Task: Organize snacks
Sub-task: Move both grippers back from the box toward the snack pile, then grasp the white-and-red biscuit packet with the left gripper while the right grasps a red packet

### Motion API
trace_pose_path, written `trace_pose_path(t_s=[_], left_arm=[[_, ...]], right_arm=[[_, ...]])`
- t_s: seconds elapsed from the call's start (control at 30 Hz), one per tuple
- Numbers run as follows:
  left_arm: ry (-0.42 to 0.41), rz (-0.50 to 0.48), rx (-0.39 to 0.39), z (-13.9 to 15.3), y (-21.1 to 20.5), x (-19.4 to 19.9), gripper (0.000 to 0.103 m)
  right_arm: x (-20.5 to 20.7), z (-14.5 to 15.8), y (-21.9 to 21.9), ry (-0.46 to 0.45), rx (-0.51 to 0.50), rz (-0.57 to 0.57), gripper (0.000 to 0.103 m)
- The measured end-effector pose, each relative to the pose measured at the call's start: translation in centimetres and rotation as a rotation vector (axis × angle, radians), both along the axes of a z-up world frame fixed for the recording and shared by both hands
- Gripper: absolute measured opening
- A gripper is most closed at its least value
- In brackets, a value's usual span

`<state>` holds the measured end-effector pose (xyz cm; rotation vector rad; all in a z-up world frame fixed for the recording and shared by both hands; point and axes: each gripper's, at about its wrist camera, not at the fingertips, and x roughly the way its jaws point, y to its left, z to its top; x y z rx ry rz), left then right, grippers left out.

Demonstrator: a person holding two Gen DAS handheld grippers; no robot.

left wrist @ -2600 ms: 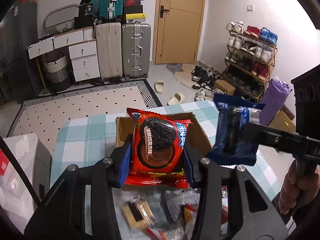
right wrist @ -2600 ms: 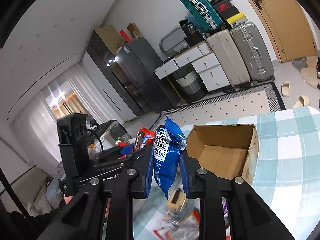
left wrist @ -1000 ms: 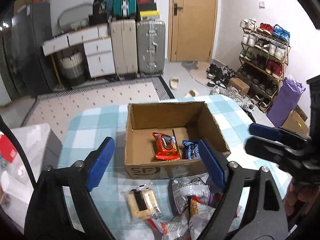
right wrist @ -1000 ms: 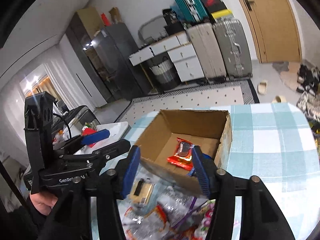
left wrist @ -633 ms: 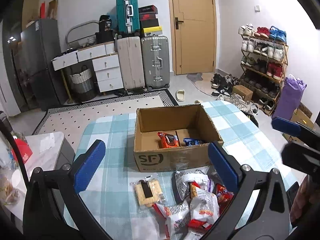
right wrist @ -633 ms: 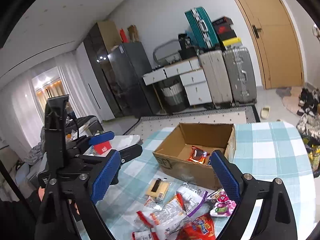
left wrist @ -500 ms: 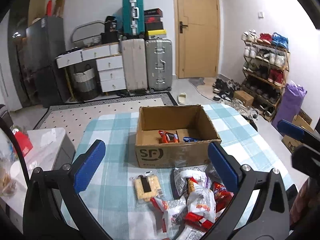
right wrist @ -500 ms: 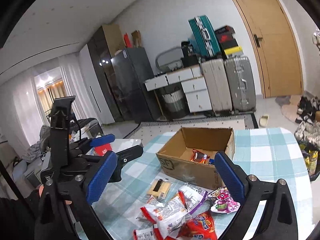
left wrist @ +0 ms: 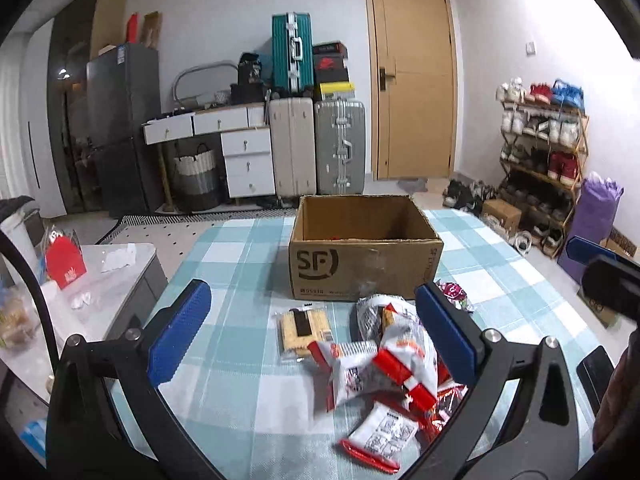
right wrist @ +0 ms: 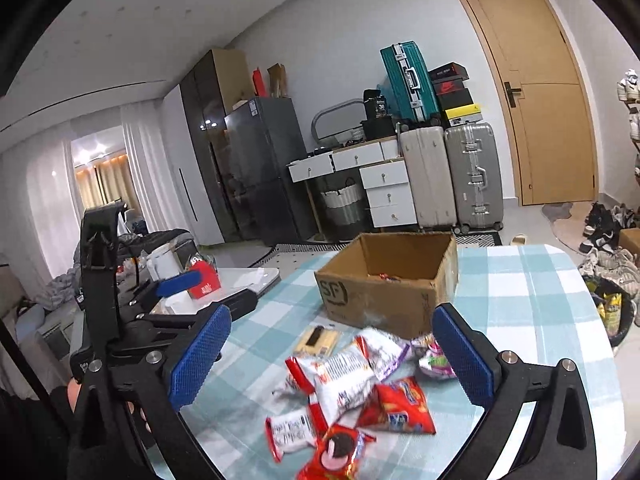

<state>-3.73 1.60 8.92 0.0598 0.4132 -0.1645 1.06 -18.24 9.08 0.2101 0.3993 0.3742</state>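
A brown cardboard box [left wrist: 366,252] marked SF stands open-topped on the checked tablecloth [left wrist: 240,264]. In front of it lies a loose pile of snack packets [left wrist: 384,360], with a cracker pack [left wrist: 302,330] at the pile's left. My left gripper [left wrist: 314,332] hovers open over the pile, nothing between its blue pads. My right gripper [right wrist: 330,358] is open and empty too, above the same snack pile [right wrist: 352,384]; a red Oreo pack [right wrist: 332,452] lies nearest. A sliver of red packet shows inside the box [right wrist: 390,292]. Each gripper appears at the edge of the other's view.
A white side table [left wrist: 120,276] with a red carton stands left of the table. A black bin [right wrist: 612,308] with wrappers sits by the table's right edge. Suitcases, drawers, a door and a shoe rack line the far walls.
Both grippers have drawn back from the box toward the table's near side, and their jaws have spread wider. The box now shows its front; the snack pile has come into full view.
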Motion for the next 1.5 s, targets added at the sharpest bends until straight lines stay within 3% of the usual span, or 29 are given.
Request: trace_pose_path(t_s=[0.17, 0.67, 0.93, 1.07, 1.3, 1.5], left_arm=[[-0.027, 0.031, 0.017, -2.6, 0.9, -2.3, 0.102], [0.033, 0.044, -0.049, -7.7, 3.0, -1.3, 0.102], [0.048, 0.056, -0.092, -8.6, 3.9, -0.1, 0.102], [0.062, 0.039, -0.094, -8.9, 3.8, 0.5, 0.102], [0.093, 0.038, -0.088, -9.5, 3.5, 1.4, 0.102], [0.071, 0.036, -0.080, -9.7, 3.0, 1.5, 0.102]], right_arm=[[-1.1, -1.9, -1.3, 0.042, 0.082, -0.016, 0.102], [-2.0, -7.2, -0.3, 0.161, 0.051, -0.029, 0.102], [1.2, -7.9, 2.5, 0.172, 0.000, 0.043, 0.102], [3.6, -8.3, 3.6, 0.198, 0.053, 0.099, 0.102], [7.7, -9.2, 5.9, 0.233, -0.056, 0.107, 0.102], [9.8, -9.6, 7.5, 0.239, -0.141, 0.130, 0.102]])
